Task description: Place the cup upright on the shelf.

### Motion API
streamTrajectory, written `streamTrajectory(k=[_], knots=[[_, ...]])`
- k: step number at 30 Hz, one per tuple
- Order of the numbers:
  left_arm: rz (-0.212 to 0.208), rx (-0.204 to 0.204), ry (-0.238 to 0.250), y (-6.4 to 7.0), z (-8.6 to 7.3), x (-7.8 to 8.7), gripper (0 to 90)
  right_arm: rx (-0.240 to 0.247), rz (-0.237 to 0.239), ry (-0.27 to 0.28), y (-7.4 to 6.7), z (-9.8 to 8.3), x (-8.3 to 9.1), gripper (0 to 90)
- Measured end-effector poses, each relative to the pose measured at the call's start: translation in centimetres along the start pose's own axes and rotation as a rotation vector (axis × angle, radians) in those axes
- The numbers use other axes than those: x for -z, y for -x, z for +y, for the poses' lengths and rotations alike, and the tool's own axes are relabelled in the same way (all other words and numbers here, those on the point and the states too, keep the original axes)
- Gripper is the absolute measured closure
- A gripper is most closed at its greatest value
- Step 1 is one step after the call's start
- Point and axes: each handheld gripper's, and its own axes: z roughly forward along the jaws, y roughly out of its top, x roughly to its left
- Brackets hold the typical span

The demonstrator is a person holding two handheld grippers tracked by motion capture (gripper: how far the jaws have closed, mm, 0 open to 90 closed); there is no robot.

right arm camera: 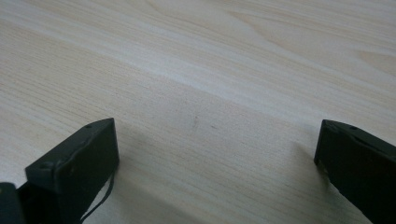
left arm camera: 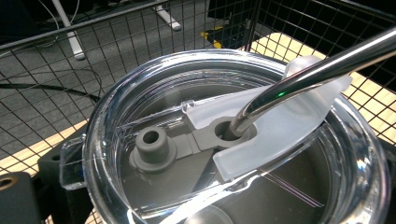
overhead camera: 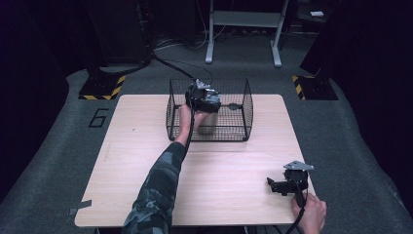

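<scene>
The left tool (overhead camera: 203, 97) hangs right over the tumbler (left arm camera: 233, 154), grip unclear; its straw (left arm camera: 317, 70) could snag. The right tool (right arm camera: 215, 154) gapes, empty.

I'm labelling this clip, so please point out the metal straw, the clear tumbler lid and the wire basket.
metal straw (left arm camera: 317, 70), left gripper view, on its shiny shaft above the lid.
clear tumbler lid (left arm camera: 140, 84), left gripper view, on its transparent rim.
wire basket (overhead camera: 247, 105), high view, on its right wall.
</scene>
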Motion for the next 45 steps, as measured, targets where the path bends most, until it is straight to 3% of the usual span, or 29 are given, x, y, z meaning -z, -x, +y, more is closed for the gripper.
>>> streamTrajectory(k=[11, 15, 27, 45], knots=[[-0.02, -0.022, -0.037, -0.5, -0.3, 0.3, 3.8, 0.001, 0.0, 0.0, 0.0, 0.0, 0.0, 0.0], [-0.026, -0.017, -0.039, -0.6, -0.6, 0.5, 3.7, -0.001, 0.0, -0.002, 0.0, 0.0, 0.0, 0.0], [-0.02, -0.056, -0.034, -0.2, -1.0, 1.0, 3.5, -0.002, 0.0, -0.001, 0.0, 0.0, 0.0, 0.0], [-0.045, -0.054, -0.04, -0.1, -0.6, 1.5, 0.0, 0.0, 0.0, -0.001, 0.0, 0.0, 0.0, 0.0]])
